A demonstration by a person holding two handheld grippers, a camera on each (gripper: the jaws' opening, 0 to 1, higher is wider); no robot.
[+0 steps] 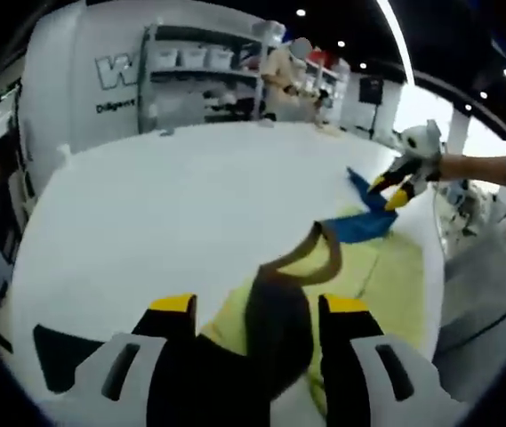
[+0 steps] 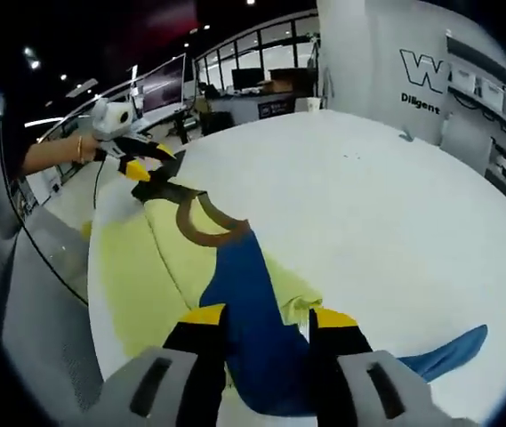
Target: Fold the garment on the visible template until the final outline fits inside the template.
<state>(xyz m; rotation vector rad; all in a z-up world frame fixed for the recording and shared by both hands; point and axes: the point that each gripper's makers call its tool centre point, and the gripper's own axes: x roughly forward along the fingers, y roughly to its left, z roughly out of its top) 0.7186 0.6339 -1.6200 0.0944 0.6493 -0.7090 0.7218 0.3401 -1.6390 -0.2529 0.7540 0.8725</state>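
Note:
The garment is blue (image 2: 251, 302) with a dark end (image 1: 275, 334) and a brown neck loop (image 1: 317, 256), and it is stretched between both grippers above the yellow template (image 1: 386, 276) on the white table (image 1: 190, 196). My left gripper (image 1: 260, 304) is shut on the dark end. My right gripper (image 2: 269, 316) is shut on the blue cloth. Across the template (image 2: 137, 276), each gripper shows in the other's view: the right gripper (image 1: 393, 189) holds the blue end (image 1: 364, 222), and the left gripper (image 2: 146, 169) holds the dark end beyond the loop (image 2: 204, 227).
The table's near edge runs along the template side, with floor beyond (image 2: 48, 267). Shelves with boxes (image 1: 199, 67) and a person (image 1: 284, 80) stand behind the far side of the table. Desks with monitors (image 2: 164, 84) stand farther off.

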